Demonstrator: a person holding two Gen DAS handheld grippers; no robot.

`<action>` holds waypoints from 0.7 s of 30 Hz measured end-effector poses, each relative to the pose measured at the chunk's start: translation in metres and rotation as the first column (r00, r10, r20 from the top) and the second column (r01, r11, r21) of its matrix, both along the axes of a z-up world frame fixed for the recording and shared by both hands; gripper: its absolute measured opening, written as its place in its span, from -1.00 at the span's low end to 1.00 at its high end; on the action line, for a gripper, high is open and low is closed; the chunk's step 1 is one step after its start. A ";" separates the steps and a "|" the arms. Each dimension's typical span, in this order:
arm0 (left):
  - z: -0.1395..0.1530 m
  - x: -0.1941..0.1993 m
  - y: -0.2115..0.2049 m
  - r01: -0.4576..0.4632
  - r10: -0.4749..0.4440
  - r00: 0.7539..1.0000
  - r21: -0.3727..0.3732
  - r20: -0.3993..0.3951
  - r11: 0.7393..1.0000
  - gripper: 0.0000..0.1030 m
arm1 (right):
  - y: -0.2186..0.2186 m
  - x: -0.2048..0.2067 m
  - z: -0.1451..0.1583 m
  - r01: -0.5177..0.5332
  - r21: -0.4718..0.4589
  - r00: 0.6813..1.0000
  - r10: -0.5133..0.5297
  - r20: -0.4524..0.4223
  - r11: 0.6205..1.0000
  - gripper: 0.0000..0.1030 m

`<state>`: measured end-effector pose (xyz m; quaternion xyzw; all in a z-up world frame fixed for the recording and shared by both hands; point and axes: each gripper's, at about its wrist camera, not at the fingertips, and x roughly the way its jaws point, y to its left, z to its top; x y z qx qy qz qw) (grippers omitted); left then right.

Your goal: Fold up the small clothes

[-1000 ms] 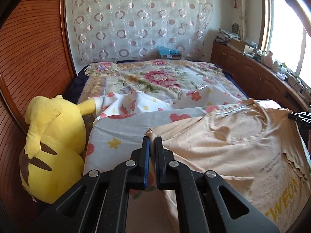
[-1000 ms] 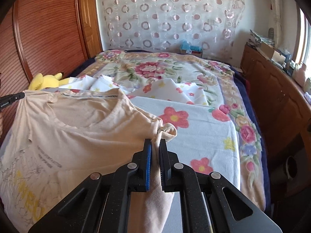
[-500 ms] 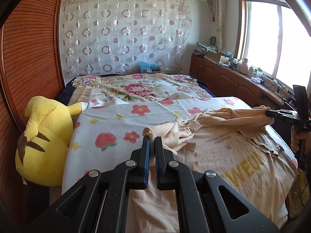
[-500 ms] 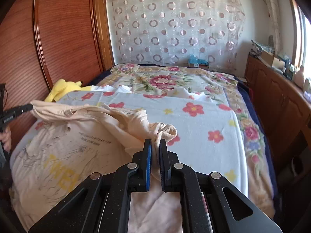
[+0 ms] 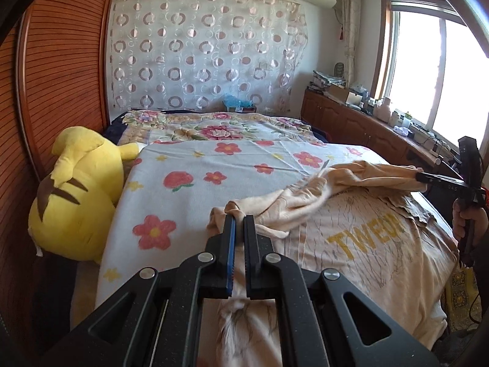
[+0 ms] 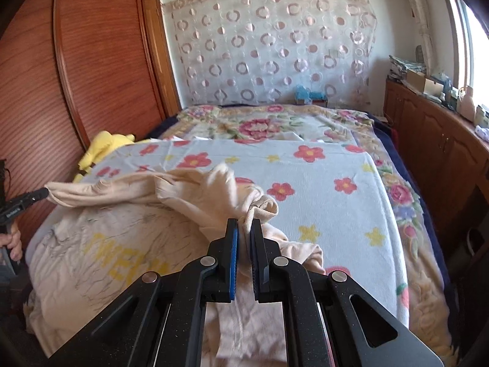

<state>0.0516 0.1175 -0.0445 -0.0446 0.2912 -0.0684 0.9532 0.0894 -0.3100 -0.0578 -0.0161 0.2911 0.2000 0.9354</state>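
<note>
Both claws pinching beige tee (image 5: 360, 244): left gripper (image 5: 237, 218) lower centre, right gripper (image 6: 243, 221) likewise. Tip: keep edge taut, lay down evenly.

You're looking at one garment: a peach-beige T-shirt (image 5: 376, 244) lying across the lower right of the left wrist view, and across the lower left of the right wrist view (image 6: 101, 244). Yellow block lettering and thin dark cracked line print are facing up on its chest panel. The body is lying mostly flat on the bed and hanging over the near edge. The top portion is bunching into a raised, creased ridge running across the middle of both frames. One bunched end is sitting at centre frame in each view, pinched and lifted clear of the bed; fabric is trailing down from it toward the bottom edge. The surface is rumpled, not smoothed.
</note>
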 end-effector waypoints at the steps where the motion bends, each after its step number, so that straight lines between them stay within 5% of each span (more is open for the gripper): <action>1: -0.002 -0.009 0.003 0.001 -0.001 1.000 -0.011 0.001 1.000 -0.89 | -0.005 -0.010 -0.004 -0.006 0.010 1.000 0.006 0.006 1.000 -0.86; 10: -0.005 -0.058 0.016 -0.034 0.036 0.999 -0.082 0.018 0.996 -0.89 | -0.050 -0.077 -0.019 0.035 0.054 0.999 -0.035 0.008 0.998 -0.86; 21: -0.003 -0.095 0.017 -0.024 0.023 0.999 -0.027 -0.024 0.999 -0.89 | -0.046 -0.114 -0.007 0.032 -0.061 0.997 -0.036 -0.061 0.998 -0.86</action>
